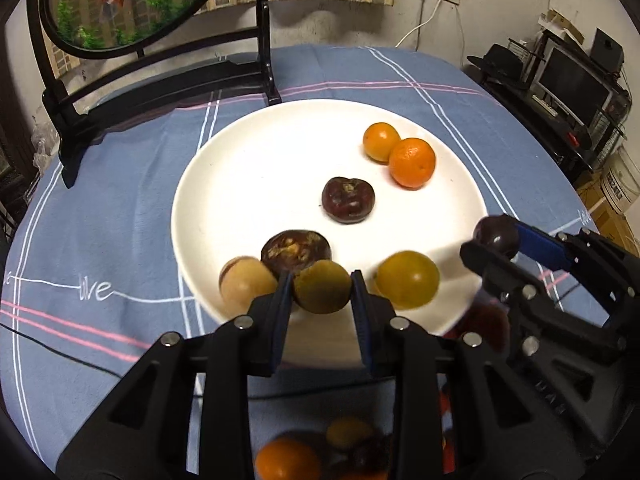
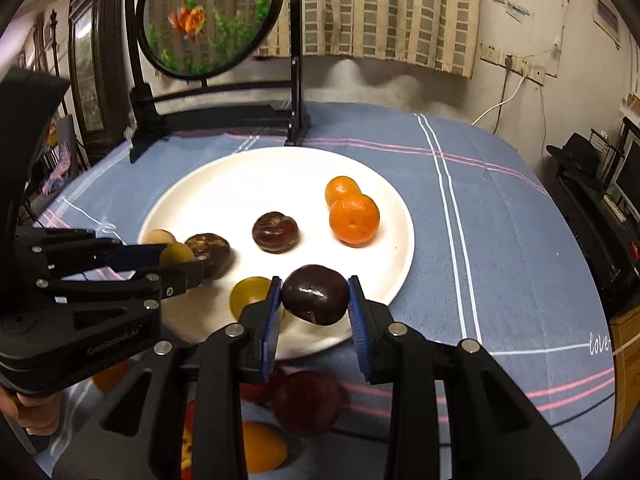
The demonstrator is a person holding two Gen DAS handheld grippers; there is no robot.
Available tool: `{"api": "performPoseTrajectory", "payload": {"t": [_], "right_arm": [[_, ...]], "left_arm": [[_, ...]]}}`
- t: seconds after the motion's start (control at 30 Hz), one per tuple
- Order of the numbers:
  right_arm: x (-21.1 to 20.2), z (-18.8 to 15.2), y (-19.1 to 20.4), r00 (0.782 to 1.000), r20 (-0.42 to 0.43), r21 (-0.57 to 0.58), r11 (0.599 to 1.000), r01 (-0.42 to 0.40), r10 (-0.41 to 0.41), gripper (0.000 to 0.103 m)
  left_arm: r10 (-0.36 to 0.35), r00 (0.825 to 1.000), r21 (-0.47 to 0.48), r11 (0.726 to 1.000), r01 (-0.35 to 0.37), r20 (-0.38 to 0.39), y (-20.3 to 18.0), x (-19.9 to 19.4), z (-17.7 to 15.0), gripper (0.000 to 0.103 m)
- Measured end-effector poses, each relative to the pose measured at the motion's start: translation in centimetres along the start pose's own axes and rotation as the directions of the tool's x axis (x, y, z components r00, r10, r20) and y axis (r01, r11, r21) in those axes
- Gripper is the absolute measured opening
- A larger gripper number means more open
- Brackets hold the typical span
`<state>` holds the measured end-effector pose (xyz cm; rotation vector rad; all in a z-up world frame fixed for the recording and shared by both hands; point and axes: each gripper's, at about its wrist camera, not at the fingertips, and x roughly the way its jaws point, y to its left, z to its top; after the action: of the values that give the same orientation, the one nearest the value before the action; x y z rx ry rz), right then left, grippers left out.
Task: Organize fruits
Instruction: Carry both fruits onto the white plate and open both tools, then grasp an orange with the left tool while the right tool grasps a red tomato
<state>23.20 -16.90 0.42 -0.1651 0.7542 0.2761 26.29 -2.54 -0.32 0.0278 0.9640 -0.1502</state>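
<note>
Dim warm indoor light, strong fisheye edge warping, blurred foreground.

The plate sits mid-desk, a framed stand behind it. On the plate, two oranges touch at far right; a chestnut lies centrally.
</note>
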Motion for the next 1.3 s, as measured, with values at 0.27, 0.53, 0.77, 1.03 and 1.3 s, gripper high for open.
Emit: {"api": "performPoseTrajectory", "payload": {"t": [0.27,0.53,0.77,1.03,1.3], "right_arm": [[-1.7,-0.4,-1.0,1.0,0.03,0.033,0.999,-0.002,0.001,0.055],[-5.4,-2.8,-1.9,0.998,0.014,0.12,0.991,-0.064,0.063,0.057],[-8.0,-6.4,-0.2,0.996,-0.015,0.098,0.992,-0.081,0.083,0.058],[-9.8,-9.9,1.6,0.994,-0.032,0.096,0.99,-0.1,0.104,0.058],[-9.5,-11.6,2.7,0.991,-0.068,0.104,0.989,-0.109,0.116,0.058]], "left_arm": [[0.008,0.999,-0.027,1.0,-0.007,0.036,0.8,-1.5,-0.4,0.062],[0.015,0.998,-0.001,1.0,-0.015,0.061,1.0,-5.0,-3.5,0.075],[0.015,0.997,0.012,1.0,-0.016,0.07,0.7,-7.5,-7.7,0.079],[0.01,0.999,0.022,1.0,-0.011,0.043,0.5,-8.5,-11.9,0.081],[0.008,1.0,0.035,0.999,-0.009,0.016,0.2,-8.4,-13.9,0.082]]}}
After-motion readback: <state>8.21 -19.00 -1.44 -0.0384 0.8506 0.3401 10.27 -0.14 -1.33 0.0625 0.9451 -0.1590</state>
